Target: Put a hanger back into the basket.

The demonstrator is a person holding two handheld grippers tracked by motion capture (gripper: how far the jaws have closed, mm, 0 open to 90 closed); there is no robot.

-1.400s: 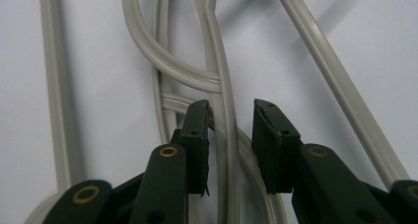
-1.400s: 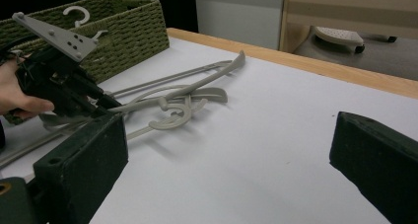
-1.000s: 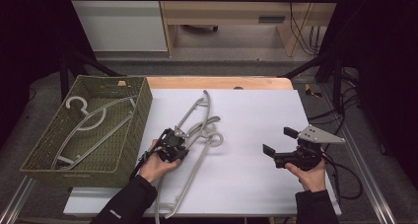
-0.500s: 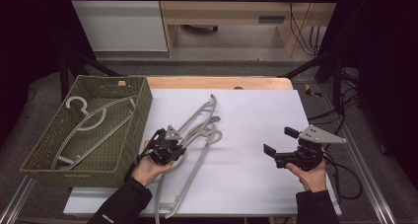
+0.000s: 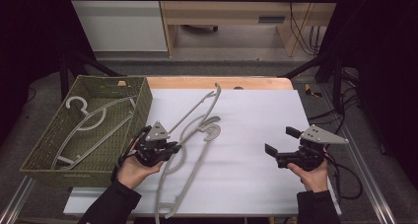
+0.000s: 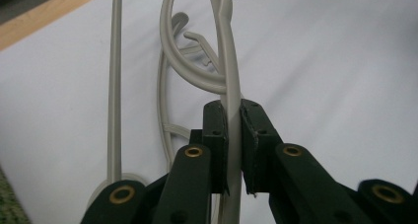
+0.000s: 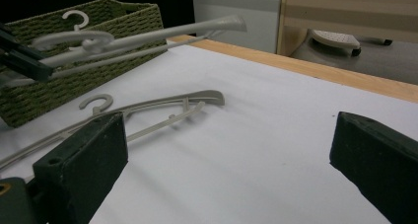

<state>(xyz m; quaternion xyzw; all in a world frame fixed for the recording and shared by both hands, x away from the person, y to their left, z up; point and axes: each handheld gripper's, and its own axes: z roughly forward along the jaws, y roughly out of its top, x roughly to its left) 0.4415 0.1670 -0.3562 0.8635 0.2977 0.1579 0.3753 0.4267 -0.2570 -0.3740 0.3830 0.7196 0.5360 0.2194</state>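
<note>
While the white desk (image 5: 256, 135) bears two grey hangers, the woven basket (image 5: 140, 98) at its left already holds at least one hanger (image 5: 86, 118). Lifted hanger (image 5: 199, 110): raised off the desk, pinched at its bar between the closed jaws of the left gripper (image 5: 170, 147), not yet binned. Second hanger (image 5: 190, 172): lying flat, waiting. Right gripper (image 5: 278, 147): jaws wide apart, empty

A wooden desk (image 5: 256, 82) covered by a white sheet (image 5: 256, 135) carries a green woven basket (image 5: 140, 105) at its left edge and a pale grey plastic clothes hanger (image 5: 190, 172) lying flat near the middle.
</note>
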